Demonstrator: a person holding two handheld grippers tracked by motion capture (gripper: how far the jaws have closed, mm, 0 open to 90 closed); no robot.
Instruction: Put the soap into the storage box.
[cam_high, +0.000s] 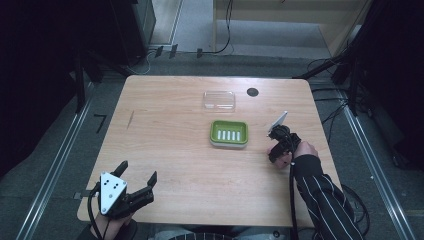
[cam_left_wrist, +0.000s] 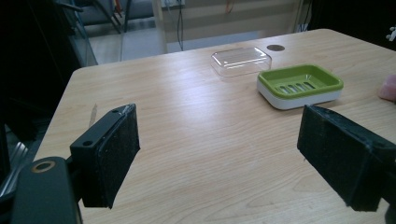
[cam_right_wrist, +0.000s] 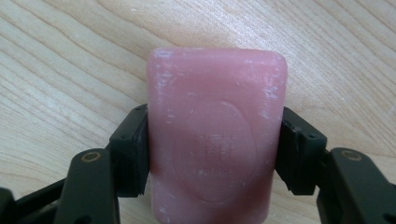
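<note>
Table (cam_high: 180, 150) of pale wood carries everything you are working with, and your two forearms come in over its near edge in the high view. Your left gripper (cam_high: 137, 175) rests at the near left corner, its jaws spread wide with nothing between them; in the left gripper view the two black pads (cam_left_wrist: 114, 154) stand well apart over bare wood. Your right gripper (cam_high: 276, 150) sits toward the right side of the table, just beside the green soap dish (cam_high: 229, 133) and a little nearer to you than it. In the right gripper view its jaws are closed against the two long sides of the pink soap bar (cam_right_wrist: 215, 135), so the bar is clamped between them, with the wood grain close behind it; you cannot tell from here whether the bar touches the table. An oval stamp shows on the bar's upper face. The green soap dish lies near the table's middle, slotted floor facing up, with nothing in it. Beyond it, toward the far edge, the clear lid (cam_high: 219, 100) lies apart from the dish, and a small dark round disc (cam_high: 252, 92) sits just to the right of that lid.
</note>
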